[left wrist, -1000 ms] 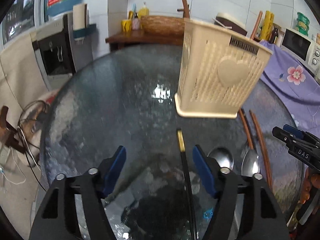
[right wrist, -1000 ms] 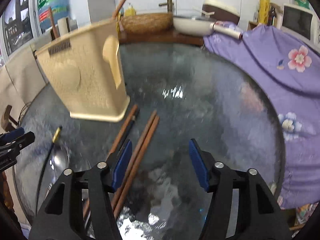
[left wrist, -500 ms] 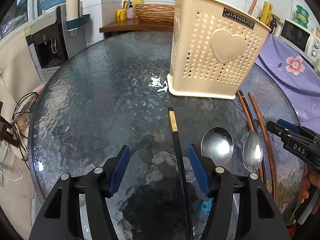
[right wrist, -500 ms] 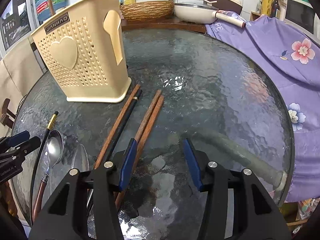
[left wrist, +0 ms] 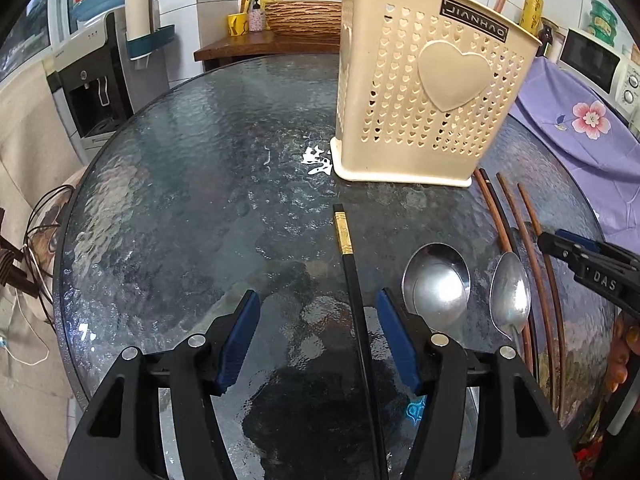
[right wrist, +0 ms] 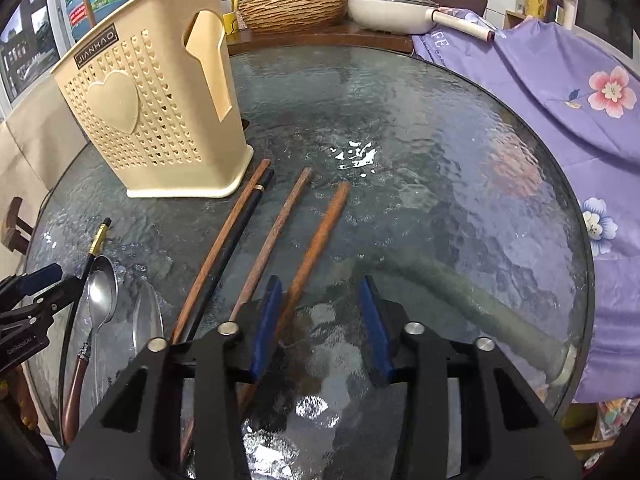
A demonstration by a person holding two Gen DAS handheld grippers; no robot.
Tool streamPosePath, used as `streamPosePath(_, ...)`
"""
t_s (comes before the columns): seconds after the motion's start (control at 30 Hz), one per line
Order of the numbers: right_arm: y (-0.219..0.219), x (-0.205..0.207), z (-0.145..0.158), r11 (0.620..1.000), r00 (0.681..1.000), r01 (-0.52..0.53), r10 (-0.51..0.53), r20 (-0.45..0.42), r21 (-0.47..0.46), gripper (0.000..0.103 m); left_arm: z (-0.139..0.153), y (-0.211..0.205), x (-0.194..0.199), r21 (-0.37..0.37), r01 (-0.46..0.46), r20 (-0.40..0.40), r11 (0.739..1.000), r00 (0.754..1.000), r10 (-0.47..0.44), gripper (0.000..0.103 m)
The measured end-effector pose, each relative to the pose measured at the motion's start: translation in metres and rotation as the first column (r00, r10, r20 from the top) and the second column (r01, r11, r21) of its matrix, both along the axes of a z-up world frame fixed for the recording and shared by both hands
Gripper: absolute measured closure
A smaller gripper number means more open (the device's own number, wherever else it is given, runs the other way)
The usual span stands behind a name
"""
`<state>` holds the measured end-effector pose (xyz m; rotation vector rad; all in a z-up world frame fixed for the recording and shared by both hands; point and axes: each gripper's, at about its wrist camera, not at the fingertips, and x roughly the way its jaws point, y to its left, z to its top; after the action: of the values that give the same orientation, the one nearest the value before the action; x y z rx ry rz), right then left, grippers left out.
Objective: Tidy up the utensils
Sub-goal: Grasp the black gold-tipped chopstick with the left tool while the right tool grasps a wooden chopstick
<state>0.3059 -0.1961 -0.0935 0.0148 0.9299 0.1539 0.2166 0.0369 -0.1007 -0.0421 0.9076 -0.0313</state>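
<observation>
A cream perforated utensil holder [left wrist: 428,96] with a heart on its side stands upright on the round glass table [left wrist: 200,184]; it also shows in the right wrist view [right wrist: 152,120]. My left gripper [left wrist: 318,312] is open, low over the table, with a black chopstick with a gold band [left wrist: 352,280] lying between its fingers. Two metal spoons [left wrist: 436,284] [left wrist: 510,296] lie to its right. My right gripper [right wrist: 320,300] is open over a brown wooden chopstick [right wrist: 316,244]. More brown chopsticks [right wrist: 276,232] and a black one [right wrist: 236,232] lie to its left.
A purple flowered cloth [right wrist: 560,92] covers the table's right side. A wooden counter [right wrist: 320,36] behind holds a woven basket [right wrist: 292,10] and a white pan [right wrist: 384,12]. A water dispenser [left wrist: 96,80] stands at the far left. Cables [left wrist: 36,232] hang off the left table edge.
Both grippers have dropped lower and closer to the table. The black chopstick now lies between the left fingers, a brown chopstick between the right fingers. The utensils and holder have not moved.
</observation>
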Motion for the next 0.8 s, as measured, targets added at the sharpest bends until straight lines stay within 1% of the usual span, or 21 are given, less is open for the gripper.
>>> streamPosePath(0.1,-0.001,0.009,0.000,1.000,1.000,0.006,-0.006,-0.010,0.002,0.066,0.000,-0.006,0.003,0.012,0.005,-0.004,1.000,1.000,-0.005,0.044)
streamPosePath(0.2,0.001,0.019,-0.001,1.000,1.000,0.002,-0.002,-0.013,-0.019,0.068,-0.001,-0.010,0.006,0.020,0.007,-0.006,1.000,1.000,-0.007,0.044)
streamPosePath(0.27,0.002,0.024,-0.001,1.000,1.000,-0.001,0.000,-0.015,-0.029,0.072,-0.001,-0.010,0.009,0.032,0.006,-0.005,0.999,1.000,-0.005,0.047)
streamPosePath(0.4,0.000,0.036,0.000,1.000,0.999,0.002,-0.003,-0.032,-0.011,0.075,-0.001,-0.014,0.020,0.063,0.008,-0.010,0.998,1.000,-0.007,0.049)
streamPosePath(0.63,-0.005,0.060,0.000,1.000,0.998,0.026,-0.026,-0.058,-0.008,0.081,0.002,-0.016,0.037,0.068,0.016,-0.028,0.998,0.999,-0.014,0.059)
streamPosePath(0.77,-0.002,0.067,-0.001,0.999,0.998,0.036,-0.037,-0.049,-0.026,0.081,0.003,-0.017,0.042,0.071,0.018,-0.030,0.997,0.999,-0.016,0.063)
streamPosePath(0.8,-0.001,0.066,-0.001,0.999,0.998,0.036,-0.037,-0.045,-0.034,0.081,0.003,-0.017,0.043,0.071,0.021,-0.030,0.997,0.999,-0.019,0.066)
